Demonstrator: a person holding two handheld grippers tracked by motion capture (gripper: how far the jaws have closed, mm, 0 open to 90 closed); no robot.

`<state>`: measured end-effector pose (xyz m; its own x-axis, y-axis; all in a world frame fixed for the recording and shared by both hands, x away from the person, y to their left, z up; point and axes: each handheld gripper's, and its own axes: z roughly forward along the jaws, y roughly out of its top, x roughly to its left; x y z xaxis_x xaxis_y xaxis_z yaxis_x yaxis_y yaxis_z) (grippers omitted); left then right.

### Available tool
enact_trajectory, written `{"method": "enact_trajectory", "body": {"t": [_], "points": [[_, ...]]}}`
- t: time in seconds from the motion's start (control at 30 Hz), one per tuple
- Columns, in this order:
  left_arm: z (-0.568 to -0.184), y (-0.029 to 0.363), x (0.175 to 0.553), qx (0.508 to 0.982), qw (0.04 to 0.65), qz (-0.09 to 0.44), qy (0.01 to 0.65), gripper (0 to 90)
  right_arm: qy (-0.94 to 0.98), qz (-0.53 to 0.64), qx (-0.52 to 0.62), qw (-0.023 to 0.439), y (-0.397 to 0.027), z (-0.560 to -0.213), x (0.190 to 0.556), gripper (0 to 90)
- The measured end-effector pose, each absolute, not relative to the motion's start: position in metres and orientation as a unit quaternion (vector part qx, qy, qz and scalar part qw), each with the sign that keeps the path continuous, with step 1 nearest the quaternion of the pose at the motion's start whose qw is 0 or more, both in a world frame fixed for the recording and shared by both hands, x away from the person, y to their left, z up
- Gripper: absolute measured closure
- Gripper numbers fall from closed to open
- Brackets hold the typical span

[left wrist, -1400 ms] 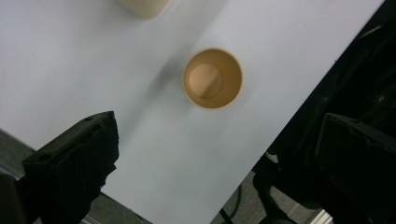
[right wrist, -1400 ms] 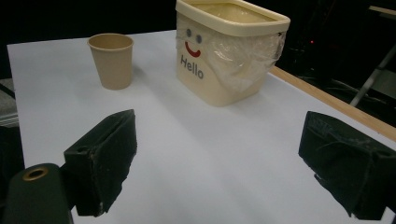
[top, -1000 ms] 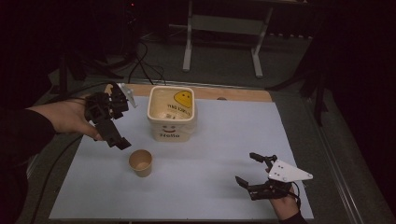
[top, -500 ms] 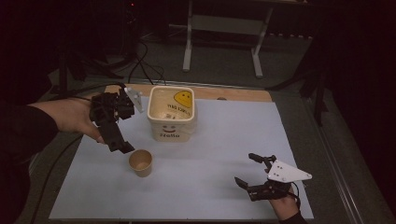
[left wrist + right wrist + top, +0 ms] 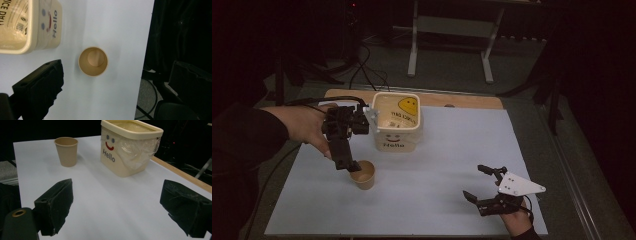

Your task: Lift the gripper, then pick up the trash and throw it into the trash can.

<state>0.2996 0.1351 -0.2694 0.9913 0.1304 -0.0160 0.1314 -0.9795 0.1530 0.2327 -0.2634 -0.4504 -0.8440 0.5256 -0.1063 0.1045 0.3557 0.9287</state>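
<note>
The left claw (image 5: 348, 162) hangs point-down over the brown paper cup (image 5: 363, 175), jaws spread wide and empty. In the left gripper view the cup's (image 5: 93, 61) open mouth sits between them, a stance that looks lined up for a grasp from above. The cup stands upright on the white surface (image 5: 437, 165), near and left of the cream "Hello" tub (image 5: 396, 121). Well apart at the near right, the right claw (image 5: 479, 185) rests low with its jaws parted, holding nothing, apparently waiting.

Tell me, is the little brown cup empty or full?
Empty. The left claw view looks straight down into the paper cup, and its bare bottom shows, with nothing inside.
</note>
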Motion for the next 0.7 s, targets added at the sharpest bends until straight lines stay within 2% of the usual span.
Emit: {"method": "enact_trajectory", "body": {"t": [0.7], "points": [[-0.31,0.129,0.309,0.997,0.054,-0.008,0.057,0.6,0.801,0.531,0.195,0.197,-0.263,-0.451,0.232,11.3]]}}
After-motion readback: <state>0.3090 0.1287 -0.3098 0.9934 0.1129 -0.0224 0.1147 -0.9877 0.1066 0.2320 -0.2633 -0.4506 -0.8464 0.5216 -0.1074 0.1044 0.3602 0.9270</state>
